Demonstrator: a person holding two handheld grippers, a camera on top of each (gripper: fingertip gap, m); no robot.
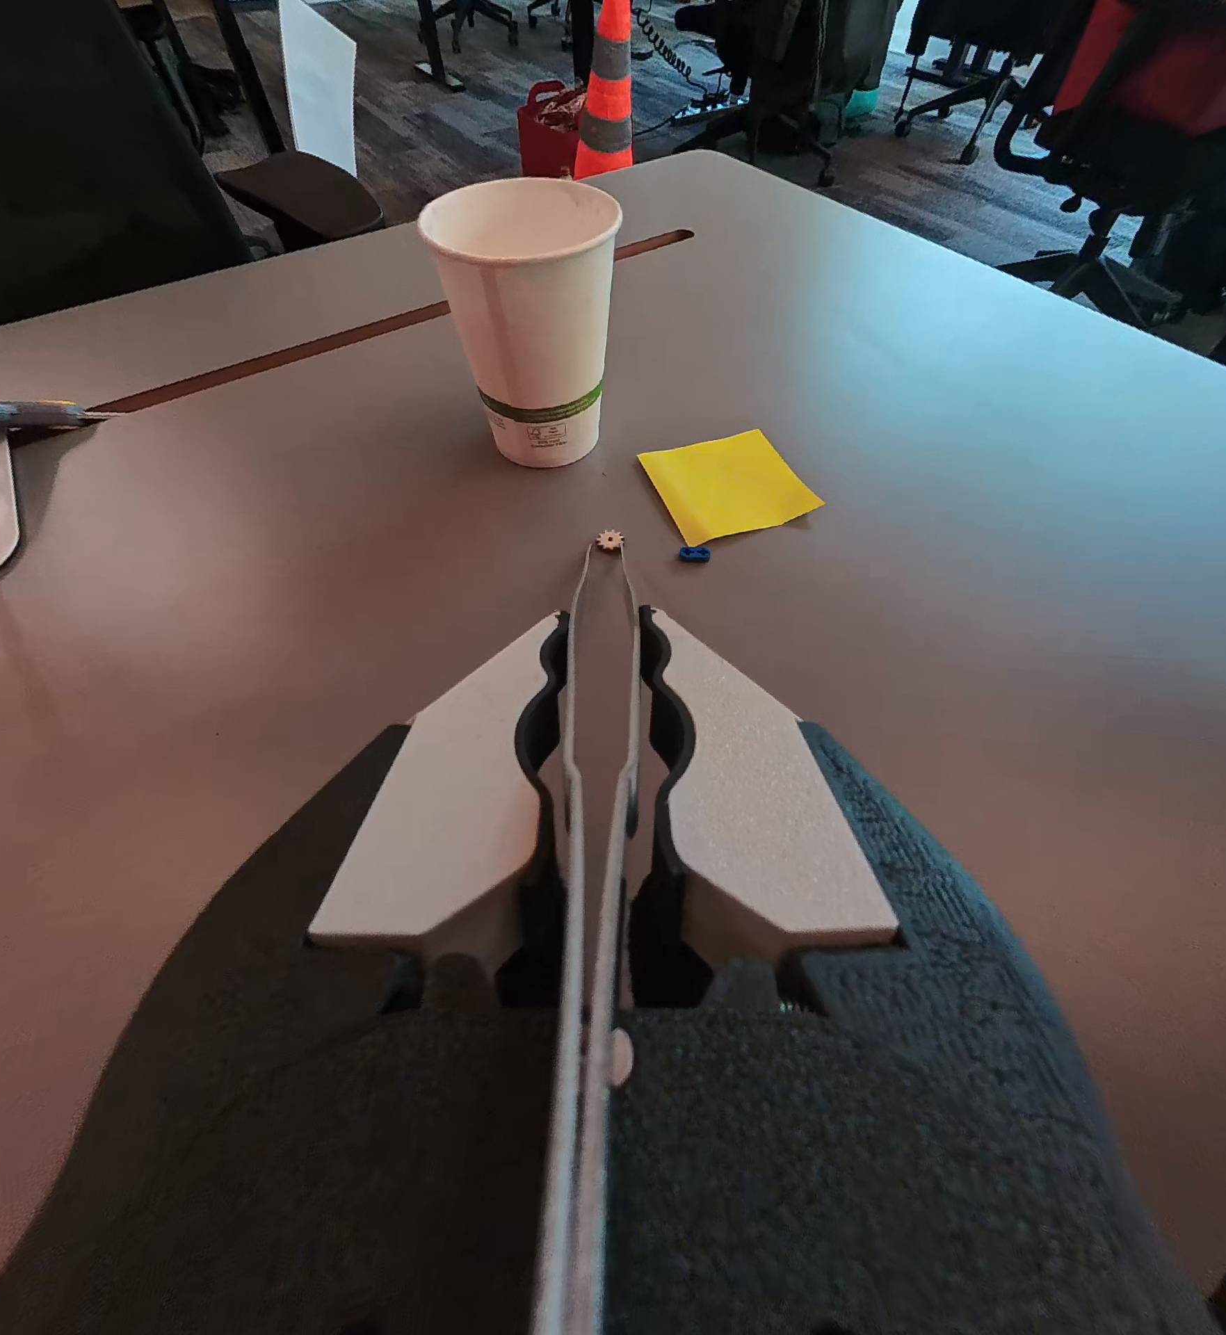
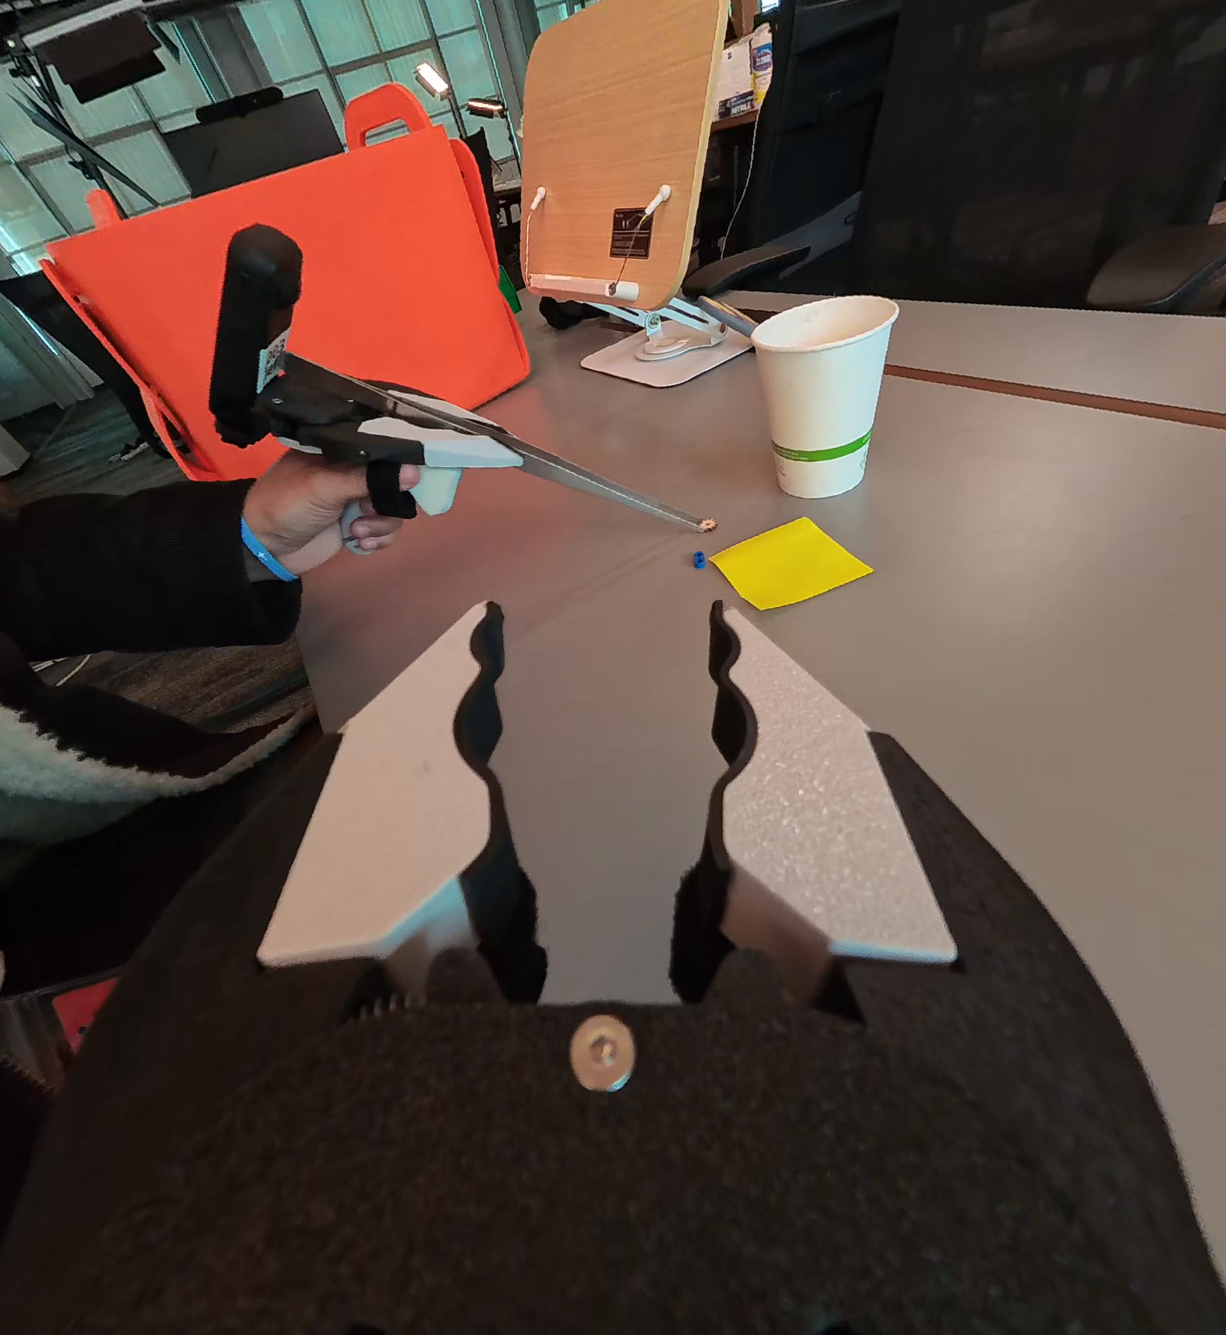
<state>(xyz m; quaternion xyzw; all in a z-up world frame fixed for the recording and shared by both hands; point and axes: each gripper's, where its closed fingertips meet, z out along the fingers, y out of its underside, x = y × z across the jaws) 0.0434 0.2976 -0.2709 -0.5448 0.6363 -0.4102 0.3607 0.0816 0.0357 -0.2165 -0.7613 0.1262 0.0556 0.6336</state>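
Small gear (image 1: 609,539) sits on the table (image 1: 234,578) just nearer than the paper cup (image 1: 530,325). The tongs (image 1: 599,722), clamped in the left gripper (image 1: 602,614), are narrowed onto it and seem to pinch it. A blue piece (image 1: 695,554) and a yellow note (image 1: 729,484) lie near the cup's right.

In the right wrist view, the right gripper (image 2: 606,607) hangs spread and empty, well short of the cup. I cannot tell whether the gear is lifted.

Left hand-held gripper (image 1: 604,614) clamping tweezers (image 1: 599,722), tips pinching small gear (image 1: 609,539), paper cup (image 1: 527,318) beyond
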